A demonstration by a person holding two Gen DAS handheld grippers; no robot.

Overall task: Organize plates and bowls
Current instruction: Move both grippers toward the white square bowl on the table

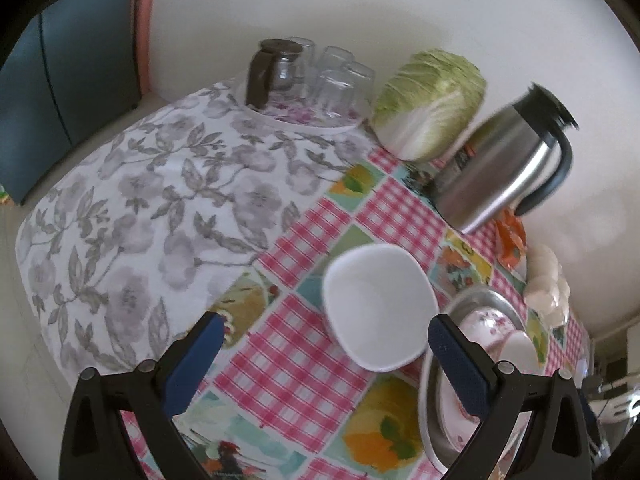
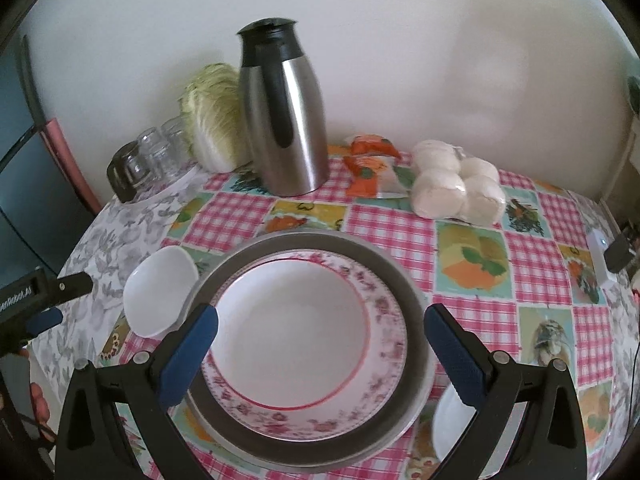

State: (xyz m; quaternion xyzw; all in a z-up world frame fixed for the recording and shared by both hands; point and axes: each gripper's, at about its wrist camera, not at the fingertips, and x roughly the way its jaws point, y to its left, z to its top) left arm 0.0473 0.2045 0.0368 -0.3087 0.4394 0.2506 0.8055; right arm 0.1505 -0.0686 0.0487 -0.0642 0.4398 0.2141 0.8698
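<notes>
Checked and floral cloths cover the table, which is pushed against a pale wall, with a steel flask, cabbage and upturned glasses kept at the far edge, likely to leave you working room. Your left gripper hovers with its fingers spread wide and empty, the small white bowl sitting just beyond them, seemingly lined up for a pickup. Your right gripper is likewise open and holds nothing, poised over the floral plate, which rests inside a metal tray. A second white bowl shows near right, partly hidden behind your finger.
</notes>
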